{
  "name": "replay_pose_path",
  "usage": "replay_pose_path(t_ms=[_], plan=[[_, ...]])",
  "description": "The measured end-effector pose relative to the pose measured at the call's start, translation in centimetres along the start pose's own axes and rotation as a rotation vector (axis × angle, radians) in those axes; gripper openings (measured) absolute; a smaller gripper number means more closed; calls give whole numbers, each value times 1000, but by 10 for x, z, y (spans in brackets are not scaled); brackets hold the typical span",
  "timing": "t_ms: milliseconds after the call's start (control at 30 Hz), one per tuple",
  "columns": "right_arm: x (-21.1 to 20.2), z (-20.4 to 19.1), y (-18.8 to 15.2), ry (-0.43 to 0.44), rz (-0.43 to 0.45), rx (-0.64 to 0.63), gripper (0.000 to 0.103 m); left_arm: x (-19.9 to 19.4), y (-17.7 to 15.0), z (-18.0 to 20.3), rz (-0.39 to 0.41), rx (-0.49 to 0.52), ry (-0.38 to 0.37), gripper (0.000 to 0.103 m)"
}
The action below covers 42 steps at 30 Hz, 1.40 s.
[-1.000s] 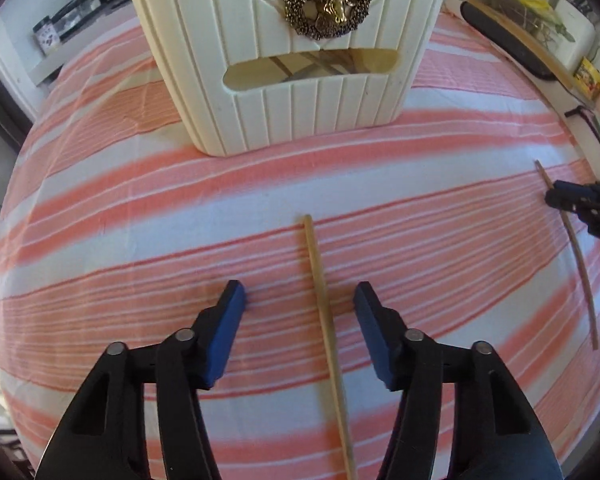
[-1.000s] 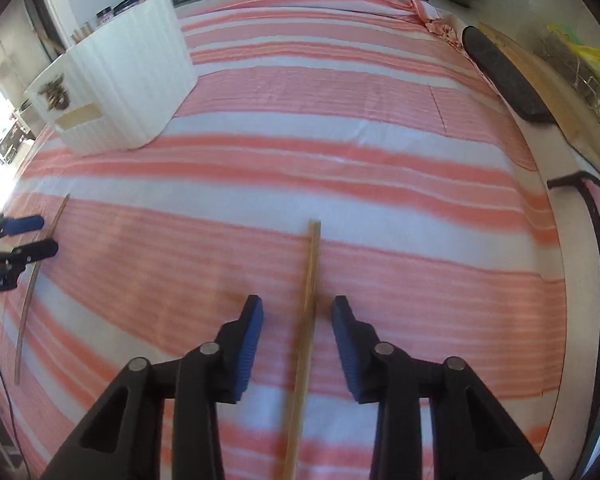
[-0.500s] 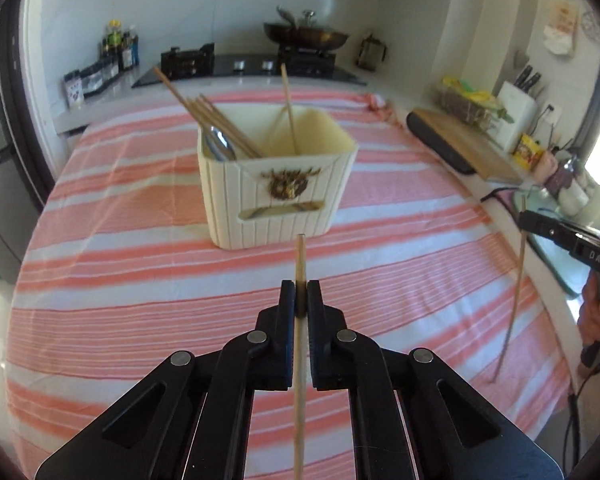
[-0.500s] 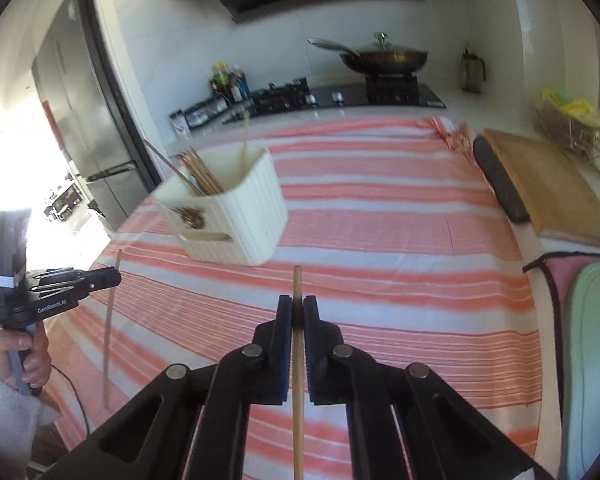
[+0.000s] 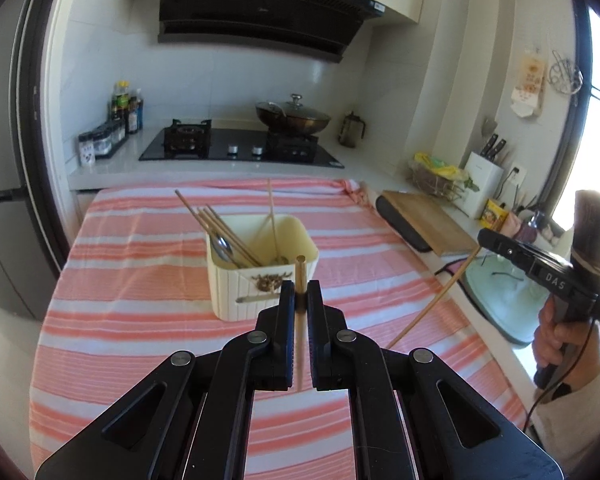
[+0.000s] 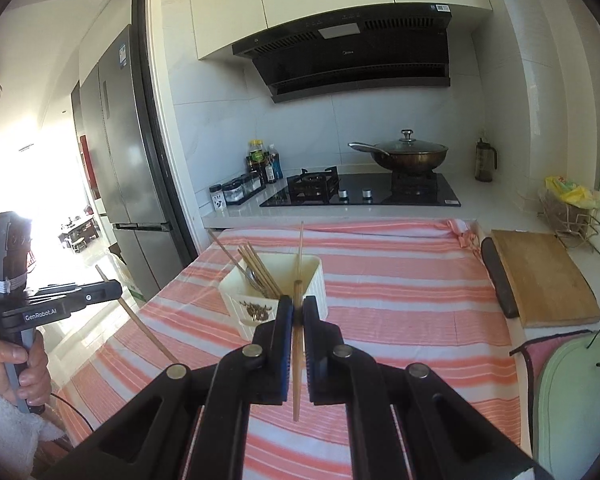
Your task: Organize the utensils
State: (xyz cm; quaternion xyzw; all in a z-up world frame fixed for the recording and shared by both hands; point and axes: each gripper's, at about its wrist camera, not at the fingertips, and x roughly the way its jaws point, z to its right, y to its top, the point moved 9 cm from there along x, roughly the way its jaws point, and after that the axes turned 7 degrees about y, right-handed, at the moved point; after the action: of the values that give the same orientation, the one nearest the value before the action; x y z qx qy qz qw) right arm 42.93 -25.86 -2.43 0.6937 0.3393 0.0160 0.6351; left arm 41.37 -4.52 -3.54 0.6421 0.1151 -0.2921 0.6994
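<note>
Carrying two chopsticks to the holder is the step in hand, judging by how things stand. Biggest in view is the tabletop [image 5: 148,320], spread with an orange-and-white striped cloth [image 6: 400,304]. Near its middle stands the cream holder [image 5: 236,288], already bearing several chopsticks and a spoon that lean toward its left side; its right side looks freer.

Both claws hang above the cloth, short of the holder. The left claw [image 5: 300,294] is clamped on one chopstick [image 5: 300,270], whose top end pokes up just past the pads while the rest runs down between the arms. The right claw [image 6: 298,310] is clamped likewise on the other chopstick [image 6: 297,344].

To do this well, each stick should probably be tipped closer to upright, its lower end brought over the open right side of the holder, clear of the leaning bundle. Going one claw at a time would likely avoid a clash over the narrow mouth. Release should wait until the lower end is inside the rim, or the stick may bounce out.
</note>
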Motion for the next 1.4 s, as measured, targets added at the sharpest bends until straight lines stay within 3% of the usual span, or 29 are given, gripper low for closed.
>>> replay_pose_path(t_ms=[267, 433, 533, 633, 733, 900, 1033, 1067, 1100, 1133, 1200, 1233, 1267, 1400], plan=[[26, 5, 77, -45, 30, -61, 6, -9, 94, -2, 137, 27, 55, 4], [50, -7, 126, -56, 117, -114, 6, 18, 135, -13, 210, 21, 140, 4], [70, -12, 143, -40, 166, -118, 6, 44, 141, -25, 218, -13, 172, 4], [96, -15, 148, -14, 183, -110, 6, 79, 135, -39, 167, -62, 177, 4], [132, -14, 138, 7, 142, -104, 6, 118, 117, -53, 78, -99, 170, 4], [207, -9, 91, 51, -64, -61, 6, 171, 81, -65, -80, -121, 158, 4], [258, 2, 52, 70, -202, -14, 6, 191, 60, -69, -150, -126, 159, 6], [266, 3, 44, 74, -223, -2, 9, 190, 57, -70, -150, -132, 163, 10], [271, 5, 39, 81, -231, 15, 9, 189, 55, -69, -149, -135, 162, 29], [272, 6, 37, 86, -228, 33, 9, 185, 52, -70, -143, -137, 166, 62], [266, 10, 35, 83, -199, 71, 32, 169, 50, -71, -93, -127, 188, 88], [259, 12, 37, 81, -177, 89, 55, 159, 49, -71, -65, -112, 202, 91], [247, 13, 39, 84, -144, 103, 66, 150, 47, -70, -48, -91, 224, 92], [192, 11, 42, 31, -66, 41, 70, 109, 31, -54, 17, -17, 271, 102]])
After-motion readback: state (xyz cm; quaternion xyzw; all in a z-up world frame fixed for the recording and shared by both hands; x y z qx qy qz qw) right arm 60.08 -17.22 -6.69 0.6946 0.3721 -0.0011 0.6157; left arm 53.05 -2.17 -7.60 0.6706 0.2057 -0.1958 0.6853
